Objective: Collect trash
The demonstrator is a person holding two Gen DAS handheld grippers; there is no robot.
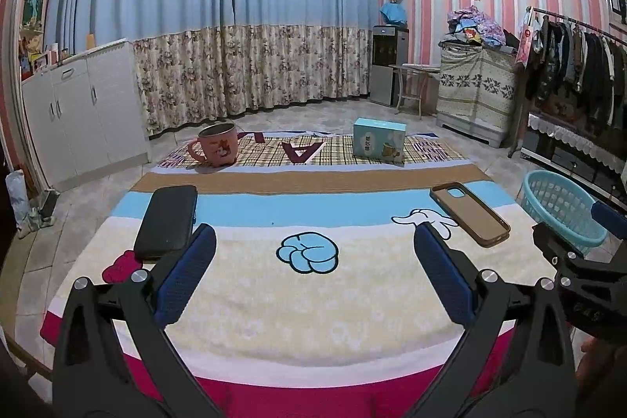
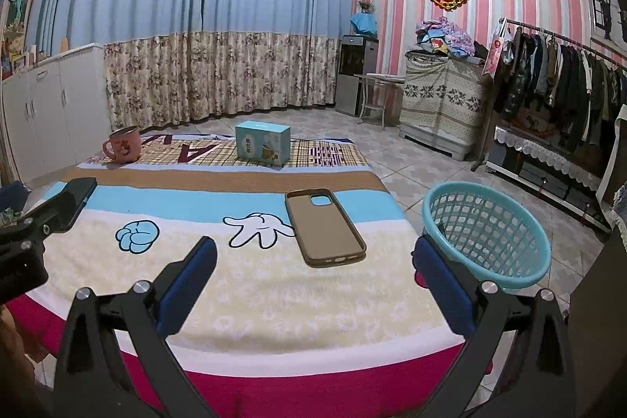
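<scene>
1. Lying flat on the cartoon-print blanket [image 2: 250,285], a brown phone case [image 2: 324,227] rests open side up, its camera cutout toward the far end and one corner touching a printed white glove.
2. A black pouch [image 1: 166,222] lies flat on the blanket's left side, just beyond the left finger of the left gripper [image 1: 313,261].
3. At the far end, on a plaid mat, stand a pink mug [image 1: 215,145] on the left and a light-blue carton [image 1: 379,140] on the right, well apart.
4. A teal mesh basket [image 2: 486,234] sits off the blanket's right edge, just behind the right finger of the right gripper [image 2: 313,271].
5. Both sets of jaws are spread wide and grasp nothing; each hovers over the near end of the blanket.
6. Nothing lies between the right gripper and the phone case.
</scene>
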